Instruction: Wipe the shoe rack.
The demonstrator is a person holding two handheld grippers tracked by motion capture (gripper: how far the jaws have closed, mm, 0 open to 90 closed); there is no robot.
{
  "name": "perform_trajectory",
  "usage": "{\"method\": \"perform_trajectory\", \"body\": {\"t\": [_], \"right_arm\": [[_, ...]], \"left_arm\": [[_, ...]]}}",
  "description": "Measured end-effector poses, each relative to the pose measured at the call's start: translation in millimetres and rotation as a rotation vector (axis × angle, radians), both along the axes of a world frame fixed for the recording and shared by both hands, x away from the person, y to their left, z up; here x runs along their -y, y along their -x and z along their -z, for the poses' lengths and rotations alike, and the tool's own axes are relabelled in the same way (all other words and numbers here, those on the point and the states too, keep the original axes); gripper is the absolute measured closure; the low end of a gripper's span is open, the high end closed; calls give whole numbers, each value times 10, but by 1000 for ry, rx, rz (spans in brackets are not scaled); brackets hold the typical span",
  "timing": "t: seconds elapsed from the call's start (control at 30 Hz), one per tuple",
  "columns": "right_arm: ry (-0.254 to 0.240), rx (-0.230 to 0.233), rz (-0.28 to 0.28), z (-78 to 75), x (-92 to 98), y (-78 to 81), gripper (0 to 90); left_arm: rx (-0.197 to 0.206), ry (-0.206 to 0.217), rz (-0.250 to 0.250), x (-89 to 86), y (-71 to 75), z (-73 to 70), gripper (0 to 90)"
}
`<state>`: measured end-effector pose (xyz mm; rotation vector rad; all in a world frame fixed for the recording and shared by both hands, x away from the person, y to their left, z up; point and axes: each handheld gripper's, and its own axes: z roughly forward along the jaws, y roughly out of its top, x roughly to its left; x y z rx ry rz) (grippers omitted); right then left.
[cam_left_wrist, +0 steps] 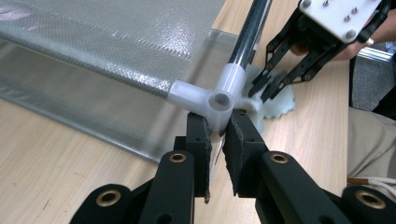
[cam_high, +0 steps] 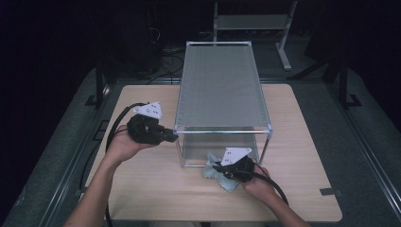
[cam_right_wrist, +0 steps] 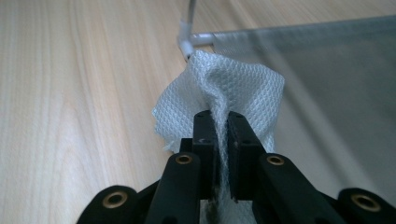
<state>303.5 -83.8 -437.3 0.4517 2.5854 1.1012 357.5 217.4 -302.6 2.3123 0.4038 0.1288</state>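
Observation:
A box frame of thin metal rods with grey mesh panels (cam_high: 220, 85) stands on the wooden table (cam_high: 302, 146). My left gripper (cam_high: 174, 135) is at the frame's near left top corner. In the left gripper view its jaws (cam_left_wrist: 218, 133) are shut on the white plastic corner joint (cam_left_wrist: 205, 98). My right gripper (cam_high: 216, 166) lies low at the frame's front, shut on a pale woven cloth (cam_high: 222, 180). In the right gripper view the cloth (cam_right_wrist: 238, 86) bunches up between the jaws (cam_right_wrist: 219, 122), close to the frame's bottom corner (cam_right_wrist: 187, 44). The left gripper view also has the right gripper (cam_left_wrist: 266, 91) and the cloth (cam_left_wrist: 282, 105).
A metal stand (cam_high: 250, 21) is behind the table in the dark. Black cables (cam_high: 113, 130) trail from both grippers off the near edge. Bare table lies left and right of the frame. The person's trouser leg (cam_left_wrist: 369, 140) is at the table's near edge.

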Motion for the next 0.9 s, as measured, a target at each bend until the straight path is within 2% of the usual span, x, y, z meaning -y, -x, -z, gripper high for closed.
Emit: {"method": "perform_trajectory", "body": {"t": [0.13, 0.27, 0.4, 0.53, 0.63, 0.73, 0.9], "right_arm": [[0, -9, 27, 15, 72, -36, 827], [13, -26, 31, 100, 37, -79, 827], [30, -36, 31, 166, 8, -104, 826], [32, -44, 34, 192, -18, -119, 826], [25, -48, 32, 202, -43, -133, 827], [18, -48, 36, 212, -83, -145, 826], [22, -45, 32, 214, -144, -144, 825]], "left_arm": [[3, 0, -2, -28, -8, -1, 797], [5, 13, 5, -75, 15, -25, 781], [20, 29, -6, -194, 47, -124, 751], [58, 68, -13, -258, 109, -291, 743], [76, 81, 20, -167, 148, -377, 740], [81, 54, 67, 22, 154, -403, 734], [89, 31, 106, 278, 94, -383, 731]]}}
